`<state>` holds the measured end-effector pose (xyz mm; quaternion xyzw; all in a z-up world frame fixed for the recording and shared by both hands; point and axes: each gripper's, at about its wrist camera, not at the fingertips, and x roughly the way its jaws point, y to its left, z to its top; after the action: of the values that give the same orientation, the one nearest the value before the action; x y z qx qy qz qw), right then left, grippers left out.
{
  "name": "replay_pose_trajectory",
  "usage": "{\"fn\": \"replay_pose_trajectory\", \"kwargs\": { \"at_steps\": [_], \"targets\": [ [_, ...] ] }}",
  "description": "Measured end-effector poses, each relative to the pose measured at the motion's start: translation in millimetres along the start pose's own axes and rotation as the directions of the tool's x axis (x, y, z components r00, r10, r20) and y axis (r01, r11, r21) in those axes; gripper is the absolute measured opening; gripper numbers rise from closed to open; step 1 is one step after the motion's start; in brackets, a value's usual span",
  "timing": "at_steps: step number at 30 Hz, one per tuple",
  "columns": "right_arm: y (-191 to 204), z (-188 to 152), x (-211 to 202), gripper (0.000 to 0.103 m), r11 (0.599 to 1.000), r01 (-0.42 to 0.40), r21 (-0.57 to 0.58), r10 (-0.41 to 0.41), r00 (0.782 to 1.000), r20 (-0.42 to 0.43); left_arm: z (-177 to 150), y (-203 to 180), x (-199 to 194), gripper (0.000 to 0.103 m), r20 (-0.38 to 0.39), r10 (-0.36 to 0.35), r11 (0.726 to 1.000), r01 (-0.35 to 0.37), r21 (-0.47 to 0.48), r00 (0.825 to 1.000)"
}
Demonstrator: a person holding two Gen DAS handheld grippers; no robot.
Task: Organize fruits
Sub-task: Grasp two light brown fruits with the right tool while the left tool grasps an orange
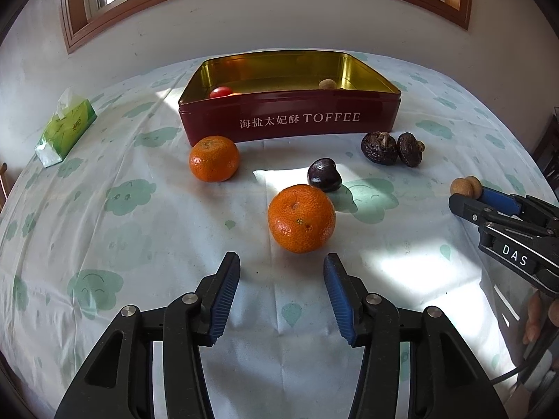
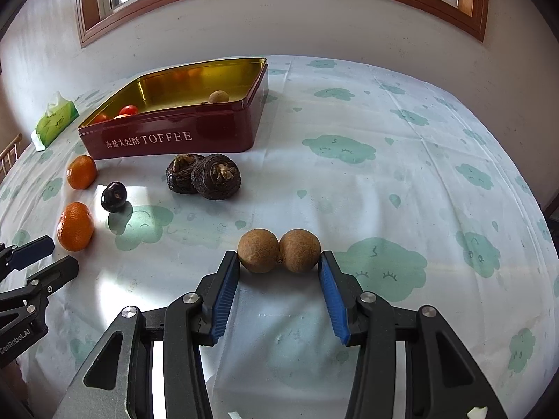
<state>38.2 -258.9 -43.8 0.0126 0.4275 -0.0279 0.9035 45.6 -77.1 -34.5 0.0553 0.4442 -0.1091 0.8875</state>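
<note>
Left wrist view: The left gripper [image 1: 281, 265] hangs over the bench [image 1: 104, 244], which is covered by a white cloth printed with green clouds. Its jaws stand apart with nothing between them. The near orange [image 1: 301, 218] lies just ahead of the fingertips, not touching them. A dark plum [image 1: 324, 174] sits just behind that orange. A second orange [image 1: 214, 158] rests close against the front wall of the red toffee tin [image 1: 290, 120]. The tin is open, with a gold interior. Inside it, a red tomato [image 1: 221, 92] lies at the left front corner with a sliver of something orange beside it, and a small tan fruit [image 1: 327, 84] lies toward the right. Two dark wrinkled fruits [image 1: 391, 148] sit side by side to the right of the tin's front. A green tissue pack [image 1: 64, 129] lies well to the left. The right gripper [image 1: 468, 192] enters at the right edge with round tan fruit at its tip.

Right wrist view: The right gripper [image 2: 279, 262] is closed on two tan longans [image 2: 278, 250], which sit side by side, touching each other, one pad against each outer side. The tin [image 2: 174, 139] stands well beyond, to the left, and holds the tomato [image 2: 128, 109], the tan fruit [image 2: 218, 96] and other pieces only partly visible behind the wall. The left gripper [image 2: 49, 255] shows at the left edge.
</note>
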Motion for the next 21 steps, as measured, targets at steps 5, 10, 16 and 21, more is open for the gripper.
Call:
{"fn": "replay_pose_trajectory", "kwargs": {
  "at_steps": [5, 10, 16, 21],
  "targets": [
    [-1.1, -0.1, 0.2, 0.044, 1.0, 0.0, 0.0, 0.0, 1.0, 0.0, 1.3, -5.9, 2.6, 0.055, 0.007, -0.004, 1.0, 0.004, 0.008, 1.0],
    [0.2, -0.1, 0.0, 0.044, 1.0, -0.001, 0.0, 0.001, 1.0, 0.0, 5.9, -9.4, 9.2, 0.055, 0.004, 0.0, 1.0, 0.0, 0.003, 1.0],
    [0.0, 0.1, -0.4, 0.044, 1.0, -0.001, 0.0, 0.001, 1.0, 0.0, 17.6, -9.0, 19.1, 0.055, 0.018, 0.012, 1.0, -0.012, -0.008, 1.0],
    [-0.8, 0.3, -0.6, 0.044, 1.0, -0.001, 0.0, 0.001, 1.0, 0.0, 24.9, -6.0, 25.5, 0.055, 0.02, 0.009, 1.0, -0.009, -0.022, 1.0]
  ]
}}
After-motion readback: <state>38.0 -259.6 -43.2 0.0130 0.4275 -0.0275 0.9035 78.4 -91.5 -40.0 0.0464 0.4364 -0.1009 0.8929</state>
